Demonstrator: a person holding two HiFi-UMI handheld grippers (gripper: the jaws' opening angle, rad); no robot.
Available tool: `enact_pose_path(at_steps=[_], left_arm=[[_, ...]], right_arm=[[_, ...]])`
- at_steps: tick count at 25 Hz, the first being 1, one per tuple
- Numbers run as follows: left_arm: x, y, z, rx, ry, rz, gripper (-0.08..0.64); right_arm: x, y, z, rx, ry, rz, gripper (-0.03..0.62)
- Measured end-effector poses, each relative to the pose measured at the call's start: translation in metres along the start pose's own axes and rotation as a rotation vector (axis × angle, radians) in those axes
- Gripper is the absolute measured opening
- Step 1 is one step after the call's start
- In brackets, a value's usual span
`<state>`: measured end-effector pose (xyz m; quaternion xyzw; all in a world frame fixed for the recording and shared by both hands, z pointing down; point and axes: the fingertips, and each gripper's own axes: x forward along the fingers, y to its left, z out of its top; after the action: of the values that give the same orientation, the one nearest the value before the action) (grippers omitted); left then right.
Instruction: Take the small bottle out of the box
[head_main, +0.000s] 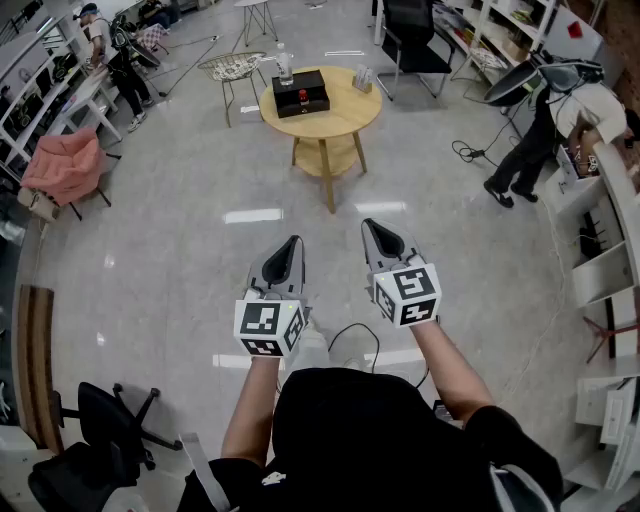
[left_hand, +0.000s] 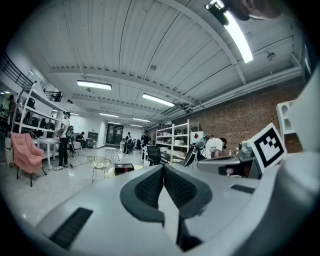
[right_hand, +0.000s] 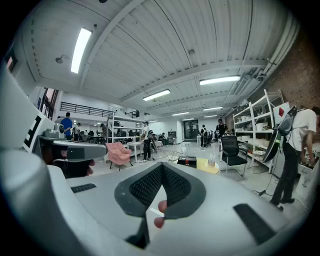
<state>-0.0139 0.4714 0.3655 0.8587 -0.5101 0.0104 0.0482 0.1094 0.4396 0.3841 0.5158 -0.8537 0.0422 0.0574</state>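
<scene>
Position: I stand well apart from the round wooden table (head_main: 345, 115), with open floor between us. Neither claw is near the work.

Left claw (head_main: 296, 241): pressed together, the ribbed pads meeting along one seam in the left gripper view, nothing between them.

Right claw (head_main: 368, 223): likewise pressed together, and nothing is pinched. The pink showing behind the pads in the right gripper view is my own fingers on the handle, not a held thing.

Task item: a black box (head_main: 301, 95) sits on the table top toward its left side. A small red-topped object inside it (head_main: 293, 97) I take to be the small bottle, though it is too small here to confirm shape or material. A clear vessel (head_main: 285, 66) stands just behind the box.

Progress, in my judgement: not yet started, since the bottle remains in the box.

Handling assessment: a bottle that size should be light, rigid and smooth-sided, so slipping is the main risk rather than weight. If it is glass, a drop onto the hard floor would break it. I would take hold at the red top or neck, where it is clear of the box wall, pinch firmly, and lift straight up.
</scene>
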Motion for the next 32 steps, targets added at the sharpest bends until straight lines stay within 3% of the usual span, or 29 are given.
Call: enact_pose_path(at_steps=[18,32], left_arm=[[0.008,-0.008,0.002,-0.013,-0.002,0.013,0.012],[0.081,0.049,0.001,-0.046,0.012,0.007,0.012]], right_arm=[[-0.001,-0.014,0.007,0.037,-0.023,0.037,0.002],[0.088,-0.036,0.016,0.037,-0.019,0.056,0.002]])
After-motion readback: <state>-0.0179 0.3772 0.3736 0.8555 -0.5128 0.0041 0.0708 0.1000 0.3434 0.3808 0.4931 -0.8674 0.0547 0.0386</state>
